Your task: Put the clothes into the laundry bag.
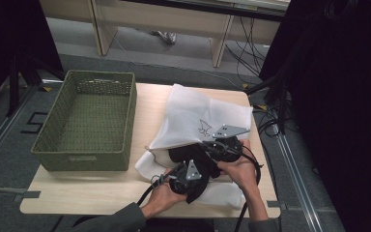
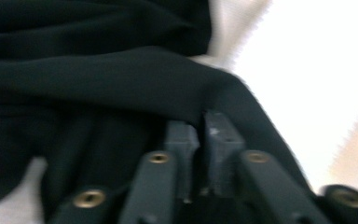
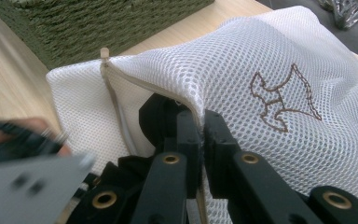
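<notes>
While both grippers work at the near right part of the bench, the scene reads so:

Markings: white mesh bag bears a brown stitched outline figure on its upper face; no letters can be read on it. A pale tag on the near wall of the green woven basket is too small to read.

Bag place: it lies on the right half of the wooden bench, its far corner near the bench's back edge, its mouth turned toward the person.

Bag mouth: the zip edge runs down the open side, with a small pull at its top corner just beside the basket wall.

Right gripper: fingers pressed together on the bag's mouth edge, holding the mesh lifted.

Black cloth: dark garment bunched at the bag's mouth, partly under the raised mesh, partly on the bench toward the person.

Left gripper: fingers pinching a fold of the black cloth, with white mesh bright behind it.

Hands: left hand and right hand sit close together at the near edge.

Open room: bare bench wood in front of the basket along the near left edge; narrow strip between basket and bag; bag's right side lies close to the bench's right edge.
</notes>
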